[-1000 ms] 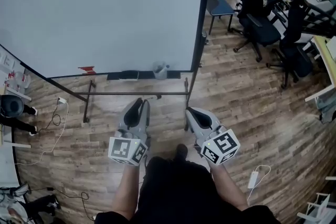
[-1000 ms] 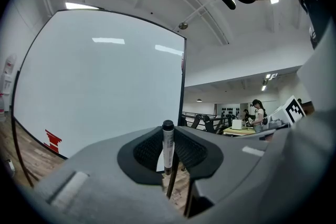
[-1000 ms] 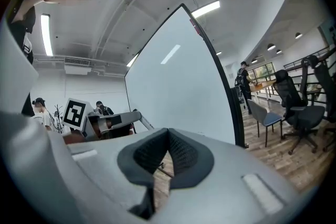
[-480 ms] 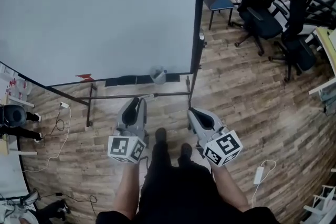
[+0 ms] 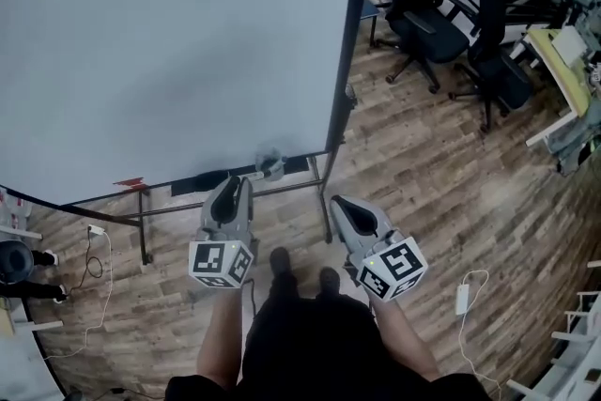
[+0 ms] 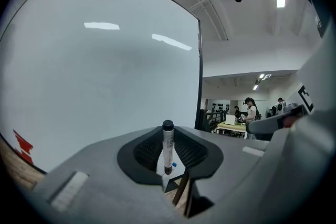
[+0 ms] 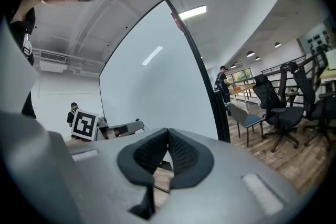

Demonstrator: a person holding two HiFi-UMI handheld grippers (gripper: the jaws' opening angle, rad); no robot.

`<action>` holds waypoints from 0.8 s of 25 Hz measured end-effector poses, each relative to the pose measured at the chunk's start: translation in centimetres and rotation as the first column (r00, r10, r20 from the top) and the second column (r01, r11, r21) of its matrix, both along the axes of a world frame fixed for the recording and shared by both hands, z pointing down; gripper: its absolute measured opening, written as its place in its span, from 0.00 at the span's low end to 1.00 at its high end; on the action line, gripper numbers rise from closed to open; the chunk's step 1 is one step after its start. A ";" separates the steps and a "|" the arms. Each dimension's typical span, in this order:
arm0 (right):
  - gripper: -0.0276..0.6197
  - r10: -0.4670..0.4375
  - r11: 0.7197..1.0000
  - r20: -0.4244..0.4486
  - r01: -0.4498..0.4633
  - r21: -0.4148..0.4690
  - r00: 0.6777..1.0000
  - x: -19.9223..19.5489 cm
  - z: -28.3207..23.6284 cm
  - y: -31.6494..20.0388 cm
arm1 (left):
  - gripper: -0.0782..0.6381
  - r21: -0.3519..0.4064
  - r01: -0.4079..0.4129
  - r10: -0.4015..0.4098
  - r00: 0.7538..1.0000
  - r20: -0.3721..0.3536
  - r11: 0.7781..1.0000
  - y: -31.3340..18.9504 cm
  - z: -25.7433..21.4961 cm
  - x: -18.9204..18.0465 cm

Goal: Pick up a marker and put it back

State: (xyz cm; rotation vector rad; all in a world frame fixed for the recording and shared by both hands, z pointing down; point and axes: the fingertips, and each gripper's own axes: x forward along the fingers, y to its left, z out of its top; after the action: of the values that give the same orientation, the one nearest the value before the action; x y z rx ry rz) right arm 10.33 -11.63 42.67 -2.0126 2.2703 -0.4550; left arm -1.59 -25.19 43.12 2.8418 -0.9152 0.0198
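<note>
A white marker with a black cap (image 6: 167,146) stands upright between the pads of my left gripper (image 6: 169,139), which is shut on it. In the head view the left gripper (image 5: 231,191) points at the bottom edge of the whiteboard (image 5: 169,42), and the marker (image 5: 251,176) pokes out of its tip towards a small grey cup (image 5: 270,162) on the board's tray. My right gripper (image 5: 340,206) hovers beside the board's right post, away from the marker. Its pads (image 7: 181,150) meet with nothing between them.
The whiteboard's stand (image 5: 324,202) and crossbar are just ahead of both grippers on a wood floor. A red object (image 5: 130,184) sits on the board's lower left edge. Black office chairs (image 5: 423,14) and desks fill the right; a white cable (image 5: 465,296) lies at the lower right.
The whiteboard has come nearer and shifted left in the head view. Both grippers have moved up towards the tray and cup, and the left one still holds the marker.
</note>
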 end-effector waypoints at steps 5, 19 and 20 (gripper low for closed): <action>0.05 0.042 0.999 -0.021 -0.043 -0.025 0.999 -1.4 0.2 -2.7 | 0.22 -0.045 -0.065 0.066 0.998 0.025 0.997 -3.5 2.8 0.9; 0.05 0.206 0.975 -0.040 -0.208 -0.079 0.978 -2.2 1.5 -5.1 | 0.22 -0.143 -0.208 0.219 0.974 0.064 0.968 -7.5 8.7 3.4; 0.05 0.214 0.973 -0.038 -0.217 -0.082 0.976 -2.3 1.6 -5.2 | 0.22 -0.145 -0.220 0.231 0.970 0.070 0.965 -7.5 9.0 3.6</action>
State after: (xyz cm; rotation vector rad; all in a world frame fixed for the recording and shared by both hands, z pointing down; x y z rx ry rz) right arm 8.07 -16.79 44.28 -2.2891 2.0477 -0.5150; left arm 1.98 -32.66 52.17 2.8179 -0.5745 0.2248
